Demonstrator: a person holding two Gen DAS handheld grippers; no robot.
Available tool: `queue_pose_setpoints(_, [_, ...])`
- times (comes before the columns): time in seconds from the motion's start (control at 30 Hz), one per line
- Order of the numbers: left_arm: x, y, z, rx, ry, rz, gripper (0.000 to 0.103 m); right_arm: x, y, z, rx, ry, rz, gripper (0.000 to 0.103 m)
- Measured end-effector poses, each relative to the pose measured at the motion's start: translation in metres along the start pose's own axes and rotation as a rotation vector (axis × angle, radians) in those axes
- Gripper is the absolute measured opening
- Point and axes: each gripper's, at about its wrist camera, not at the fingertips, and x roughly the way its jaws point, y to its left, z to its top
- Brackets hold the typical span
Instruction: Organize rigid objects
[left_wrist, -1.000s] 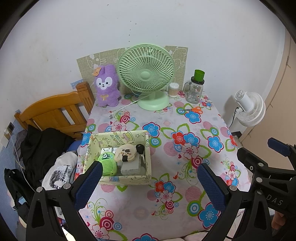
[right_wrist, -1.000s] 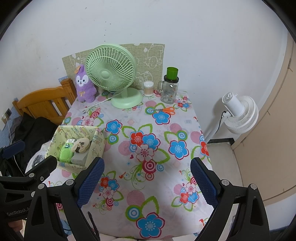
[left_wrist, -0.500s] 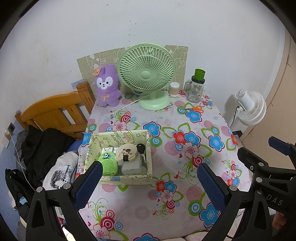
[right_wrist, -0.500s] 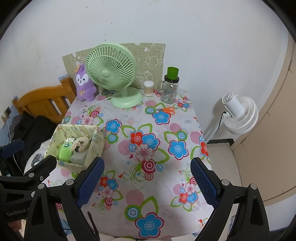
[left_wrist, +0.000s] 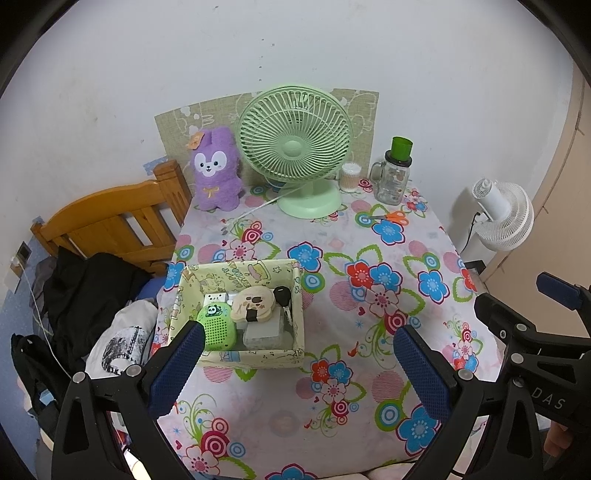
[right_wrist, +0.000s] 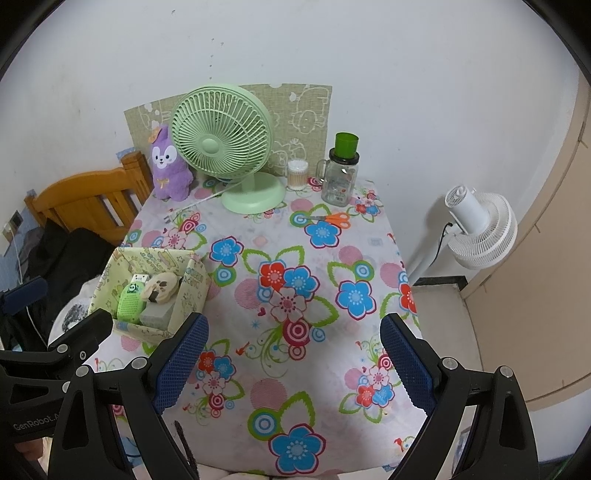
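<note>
A yellow-green fabric box (left_wrist: 236, 360) (right_wrist: 190, 291) sits near the left edge of the flowered table. Inside it lie a green panda speaker (left_wrist: 217, 328) (right_wrist: 130, 303), a beige dog-shaped item (left_wrist: 255, 304) (right_wrist: 161, 288), a black car key (left_wrist: 282, 297), a white charger (left_wrist: 215, 297) and a grey case (left_wrist: 264, 334). My left gripper (left_wrist: 299, 363) hangs open above the table's near side, its left finger in front of the box. My right gripper (right_wrist: 293, 360) is open too, over the near middle, holding nothing.
At the back stand a green desk fan (left_wrist: 295, 147), a purple plush (left_wrist: 216, 170), a cotton-swab jar (left_wrist: 350, 177) and a green-lidded glass jar (left_wrist: 393, 173). Orange scissors (left_wrist: 391, 218) lie near them. A wooden chair with clothes (left_wrist: 110, 229) is left; a white floor fan (left_wrist: 504, 218) right.
</note>
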Motion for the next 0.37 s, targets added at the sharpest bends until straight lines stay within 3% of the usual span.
queue_pose_setpoints(0.37, [0.006, -0.003, 0.01, -0.013, 0.019, -0.007, 0.103, 0.008, -0.001, 0.015, -0.01, 0.029, -0.001, 0.096])
